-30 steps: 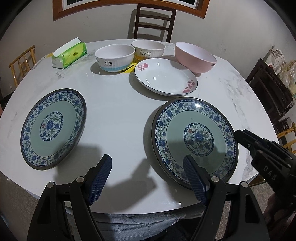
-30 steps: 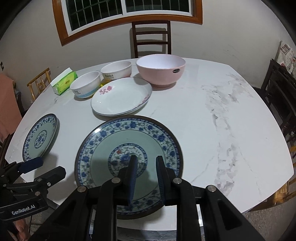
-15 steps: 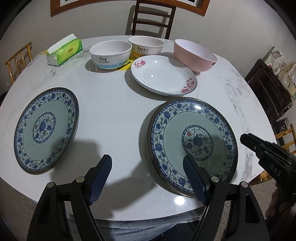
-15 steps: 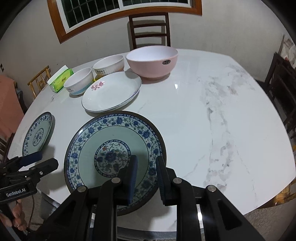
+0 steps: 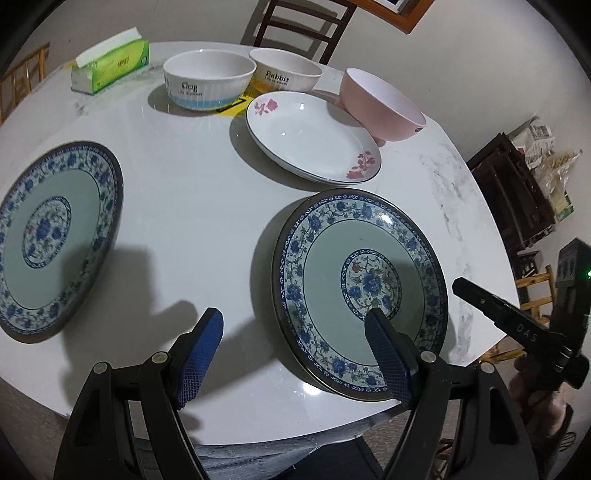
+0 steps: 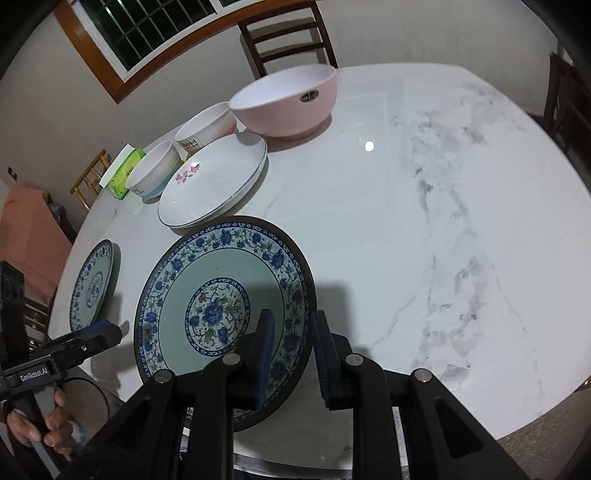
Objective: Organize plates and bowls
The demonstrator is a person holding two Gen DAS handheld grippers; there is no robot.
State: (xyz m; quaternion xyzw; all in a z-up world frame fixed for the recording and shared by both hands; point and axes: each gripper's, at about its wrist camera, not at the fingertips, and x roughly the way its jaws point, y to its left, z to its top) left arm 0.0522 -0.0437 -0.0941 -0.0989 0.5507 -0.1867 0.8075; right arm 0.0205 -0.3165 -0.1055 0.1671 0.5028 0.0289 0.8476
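Two blue-patterned plates lie on the white marble table [image 5: 207, 206]. The near plate [image 5: 358, 288] [image 6: 221, 310] is in front of both grippers, the other plate [image 5: 51, 236] [image 6: 94, 284] at the left. My left gripper [image 5: 295, 350] is open above the table's near edge, its right finger over the near plate's rim. My right gripper [image 6: 290, 354] has its jaws close together over that plate's right rim, with a gap between them; nothing is held. A white flowered plate [image 5: 314, 140] [image 6: 214, 181], a pink bowl [image 5: 380, 103] [image 6: 288, 99] and two white bowls [image 5: 207, 85] [image 5: 284, 75] stand behind.
A green tissue pack [image 5: 110, 66] lies at the table's far left. A dark wooden chair [image 5: 303, 26] stands behind the table, a bamboo chair [image 6: 90, 177] at the left, dark furniture [image 5: 517, 199] at the right.
Both grippers have tilted and shifted to the right over the near plate; the left plate has slid toward the left frame edge. Neither gripper has changed its opening.
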